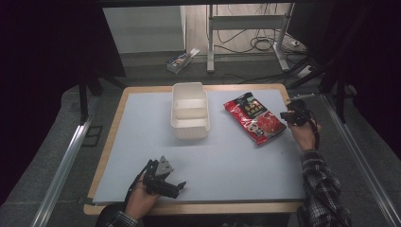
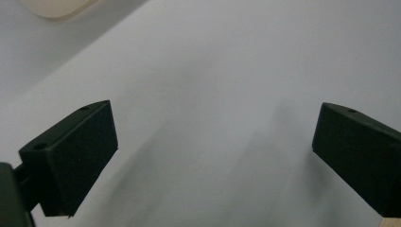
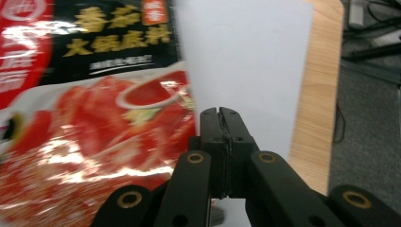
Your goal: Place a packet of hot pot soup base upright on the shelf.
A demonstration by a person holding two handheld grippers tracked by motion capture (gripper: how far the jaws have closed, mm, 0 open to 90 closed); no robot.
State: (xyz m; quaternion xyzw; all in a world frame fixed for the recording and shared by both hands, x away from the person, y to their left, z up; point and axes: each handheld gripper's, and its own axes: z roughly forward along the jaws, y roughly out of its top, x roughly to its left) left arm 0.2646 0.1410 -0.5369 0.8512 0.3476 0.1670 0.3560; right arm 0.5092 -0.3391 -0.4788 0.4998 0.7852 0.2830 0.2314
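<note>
A red and black snack packet lies flat on the pale mat at the right, printed side up. It looms large at the left of the right gripper view. My right gripper sits at the packet's right edge, jaws pressed together; its shut tips lie over bare mat just beside that edge, and nothing shows between them. My left gripper rests near the table's front left. Its jaws stand wide apart over bare mat.
A white two-compartment container stands at the back middle of the mat, and its rim peeks in at a top corner. The wooden table edge runs close to the right of the right gripper. Floor cables lie beyond.
</note>
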